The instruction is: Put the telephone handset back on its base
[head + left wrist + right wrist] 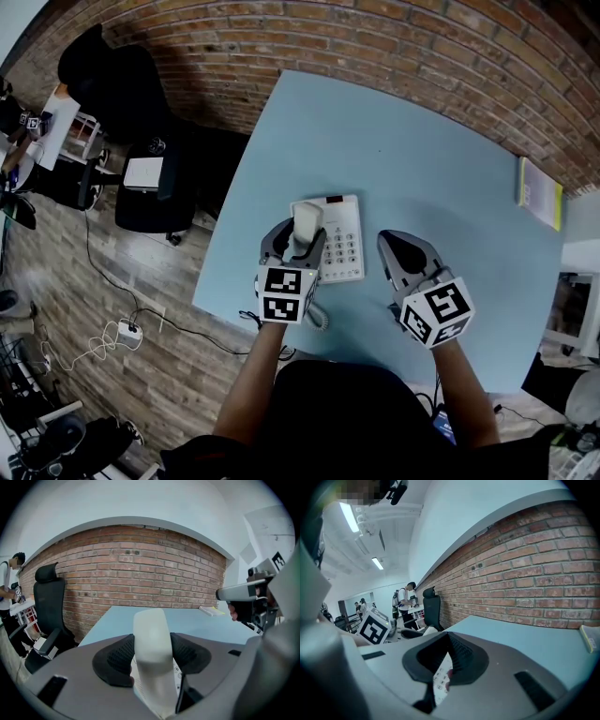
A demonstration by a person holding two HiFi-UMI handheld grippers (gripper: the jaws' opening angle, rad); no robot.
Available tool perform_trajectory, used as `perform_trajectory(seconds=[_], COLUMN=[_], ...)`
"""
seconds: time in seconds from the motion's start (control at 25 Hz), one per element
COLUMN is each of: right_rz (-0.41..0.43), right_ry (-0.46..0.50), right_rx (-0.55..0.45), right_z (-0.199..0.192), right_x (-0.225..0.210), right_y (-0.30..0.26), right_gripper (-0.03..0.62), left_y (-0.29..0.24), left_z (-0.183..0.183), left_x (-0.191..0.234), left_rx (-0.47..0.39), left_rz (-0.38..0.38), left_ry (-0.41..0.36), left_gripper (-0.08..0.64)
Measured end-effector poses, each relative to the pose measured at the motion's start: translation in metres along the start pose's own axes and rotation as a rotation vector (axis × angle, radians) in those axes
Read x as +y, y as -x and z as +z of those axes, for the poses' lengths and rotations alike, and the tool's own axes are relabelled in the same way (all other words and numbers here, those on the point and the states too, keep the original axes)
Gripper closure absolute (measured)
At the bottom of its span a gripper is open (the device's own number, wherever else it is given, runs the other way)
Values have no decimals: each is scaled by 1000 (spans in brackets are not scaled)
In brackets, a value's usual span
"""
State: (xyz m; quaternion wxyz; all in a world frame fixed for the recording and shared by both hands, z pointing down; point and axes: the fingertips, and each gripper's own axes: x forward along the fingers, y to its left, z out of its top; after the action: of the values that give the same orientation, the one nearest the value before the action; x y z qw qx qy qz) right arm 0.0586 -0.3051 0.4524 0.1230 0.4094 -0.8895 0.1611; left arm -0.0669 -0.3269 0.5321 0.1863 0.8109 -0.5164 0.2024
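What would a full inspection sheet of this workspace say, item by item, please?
Surface: light blue table, mostly bare.
Job's things: white telephone base on the table; handset over its left side, seating cannot be told.
Clutter: yellow-edged book at the table's far right edge.
Grippers: left tongs shut on the handset; right tongs shut, empty, beside the base.
Cables: coiled cord near the table's near edge; power strip with a cable on the floor.
Surroundings: brick wall, black chair, wooden floor.
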Motion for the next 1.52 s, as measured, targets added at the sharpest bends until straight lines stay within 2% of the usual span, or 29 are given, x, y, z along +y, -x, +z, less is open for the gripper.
perform_trajectory(seconds=[0.64,1.52], right_rz=[-10,-19], right_ry=[-24,-54], right_rx=[23,67], right_z=[-12,-30], right_x=[-14,-22], right_y=[-3,-10], right_gripper=[580,580], left_y=[-17,-37], left_z=[-26,-48], left_x=[11,29], left_rx=[82,133], left_rz=[69,155], left_ry=[101,226], left_gripper=[310,310])
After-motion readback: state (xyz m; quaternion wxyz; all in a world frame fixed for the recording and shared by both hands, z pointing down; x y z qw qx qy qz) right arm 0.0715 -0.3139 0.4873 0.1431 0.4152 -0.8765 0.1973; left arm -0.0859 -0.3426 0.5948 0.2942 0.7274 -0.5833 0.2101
